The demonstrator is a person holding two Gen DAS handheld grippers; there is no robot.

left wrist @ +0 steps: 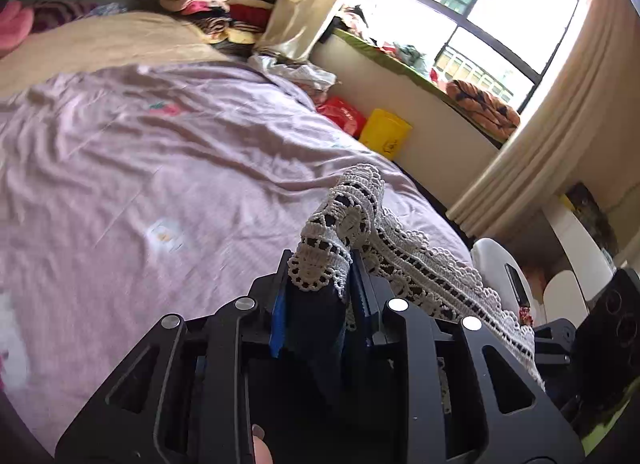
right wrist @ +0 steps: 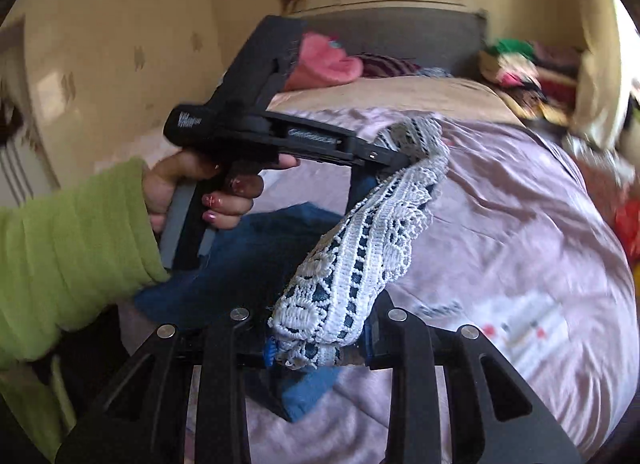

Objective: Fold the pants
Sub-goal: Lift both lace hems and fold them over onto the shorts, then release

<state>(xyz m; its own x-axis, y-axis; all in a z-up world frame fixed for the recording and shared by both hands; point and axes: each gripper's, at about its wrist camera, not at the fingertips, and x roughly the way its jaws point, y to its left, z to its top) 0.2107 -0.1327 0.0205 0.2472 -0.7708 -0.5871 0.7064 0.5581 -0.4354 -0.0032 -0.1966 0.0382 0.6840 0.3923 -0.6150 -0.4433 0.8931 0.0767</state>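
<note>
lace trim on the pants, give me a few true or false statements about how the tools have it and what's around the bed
1. Both tools are shut on the lace trim of the pants. True: the left tool and the right tool each pinch it.
2. The pants lie flat and folded on the bed. False: the lace edge is lifted between the tools and the denim hangs bunched.
3. The bedsheet is dark green. False: it is pale lilac.
4. A yellow bin stands beside the bed below the window. True.
5. The hand on the left tool wears a green sleeve. True.
6. The pile of clothes sits at the foot of the bed. False: it is by the headboard.
</note>
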